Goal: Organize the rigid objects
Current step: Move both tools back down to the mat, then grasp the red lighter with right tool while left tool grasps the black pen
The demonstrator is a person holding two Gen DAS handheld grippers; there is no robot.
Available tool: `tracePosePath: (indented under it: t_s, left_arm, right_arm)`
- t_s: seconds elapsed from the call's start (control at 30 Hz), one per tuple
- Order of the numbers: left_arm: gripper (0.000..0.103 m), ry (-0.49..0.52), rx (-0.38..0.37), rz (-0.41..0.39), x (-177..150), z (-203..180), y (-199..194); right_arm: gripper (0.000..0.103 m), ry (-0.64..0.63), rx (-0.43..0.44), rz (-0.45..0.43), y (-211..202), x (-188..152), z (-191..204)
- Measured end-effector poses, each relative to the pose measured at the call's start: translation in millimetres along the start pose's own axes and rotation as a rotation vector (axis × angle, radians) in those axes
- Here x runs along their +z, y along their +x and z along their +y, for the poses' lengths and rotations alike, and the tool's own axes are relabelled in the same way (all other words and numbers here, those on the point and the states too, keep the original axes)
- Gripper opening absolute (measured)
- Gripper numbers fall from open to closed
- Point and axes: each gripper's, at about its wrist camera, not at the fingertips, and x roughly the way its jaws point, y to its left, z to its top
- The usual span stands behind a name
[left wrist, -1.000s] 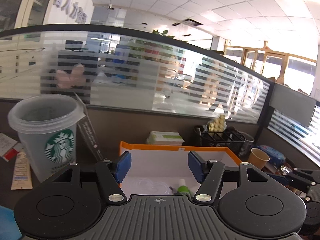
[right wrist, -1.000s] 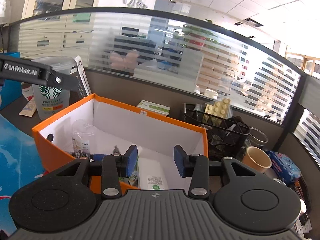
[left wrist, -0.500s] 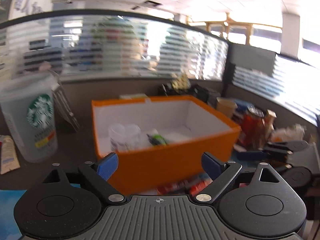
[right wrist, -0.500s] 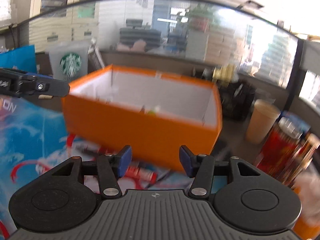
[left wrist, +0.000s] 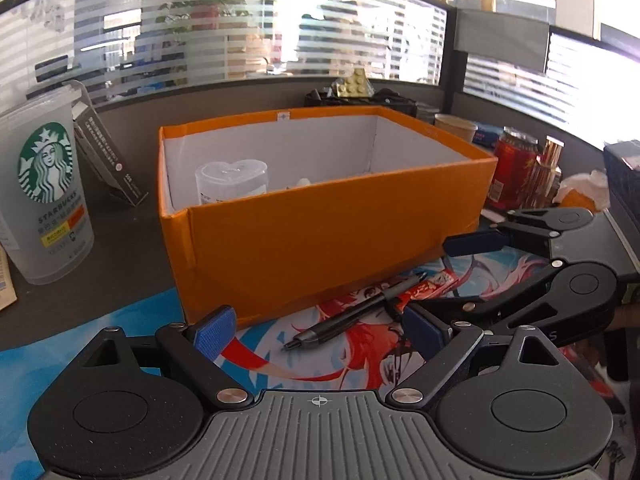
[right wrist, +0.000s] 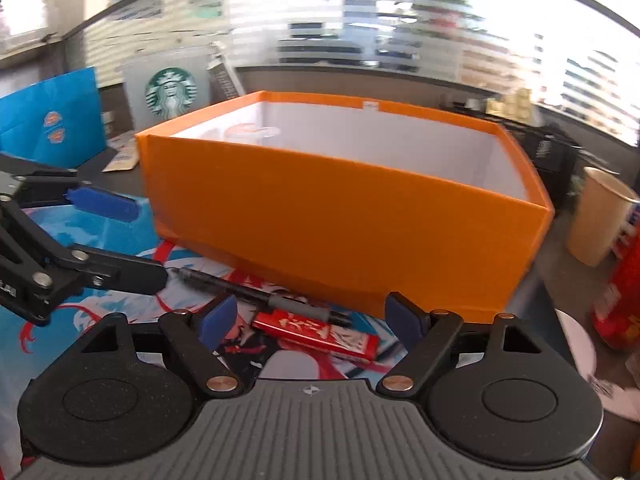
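Note:
An orange box (left wrist: 320, 232) with a white inside stands on the desk; it also shows in the right wrist view (right wrist: 344, 216). A clear heart-lidded container (left wrist: 231, 181) sits inside it. A black pen (left wrist: 352, 316) and a red packet (left wrist: 430, 287) lie on the printed mat in front of the box. In the right wrist view the pen (right wrist: 260, 292) and red packet (right wrist: 316, 330) lie just ahead of my right gripper (right wrist: 312, 318), which is open and empty. My left gripper (left wrist: 316, 332) is open and empty, low over the mat near the pen's tip.
A Starbucks cup (left wrist: 44, 200) and a leaning black booklet (left wrist: 108, 156) stand left of the box. A red can (left wrist: 514, 168), a paper cup (left wrist: 456, 126) and a black wire basket (left wrist: 360, 96) are at the right and back. A blue bag (right wrist: 52, 120) is at far left.
Both grippers have pulled back from over the box and dropped low to the mat in front of it. Both sets of jaws have opened wider. The pen and red packet are now in view.

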Motion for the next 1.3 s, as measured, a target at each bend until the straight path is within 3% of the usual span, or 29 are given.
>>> tracePosePath:
  t_s: [0.2,0.27,0.33,0.37,0.53,0.67,0.73,0.8,0.93,1.13,1.3]
  left_arm:
    - [0.092,0.001,0.01,0.026,-1,1,6]
    - [0.092,0.003,0.012,0.031,0,1,8]
    - [0.092,0.009,0.006,0.034,1,1,10]
    - [0.092,0.016,0.001,0.037,1,-1,12]
    - [0.092,0.084,-0.031,0.05,5,-10,20]
    - [0.092,0.099,-0.038,0.045,7,-13,21]
    - [0.092,0.105,-0.041,0.047,6,-14,21]
    - [0.092,0.114,-0.038,0.049,5,-14,20]
    - [0.092,0.128,-0.058,0.055,5,-16,24]
    - [0.092,0.197,-0.171,0.066,4,-28,36]
    - [0.092,0.205,-0.215,0.085,6,-32,53]
  right_arm:
    - [0.082,-0.084,0.088,0.061,2,-6,1]
    - [0.074,-0.117,0.092,0.07,-4,-9,5]
    - [0.053,-0.141,0.079,0.067,-11,-12,8]
    - [0.049,-0.144,0.069,0.066,-15,-14,9]
    - [0.045,-0.133,0.136,0.092,-34,-21,8]
    - [0.045,-0.107,0.076,0.078,-26,-19,2]
    - [0.029,-0.068,0.082,0.093,-17,-19,-4]
    - [0.02,-0.054,0.087,0.074,-12,-18,-4]
    - [0.018,-0.056,0.066,0.085,-14,-18,-2]
    - [0.018,-0.03,0.016,0.092,-24,-25,-14]
    - [0.018,0.018,-0.012,0.09,-33,-31,-28]
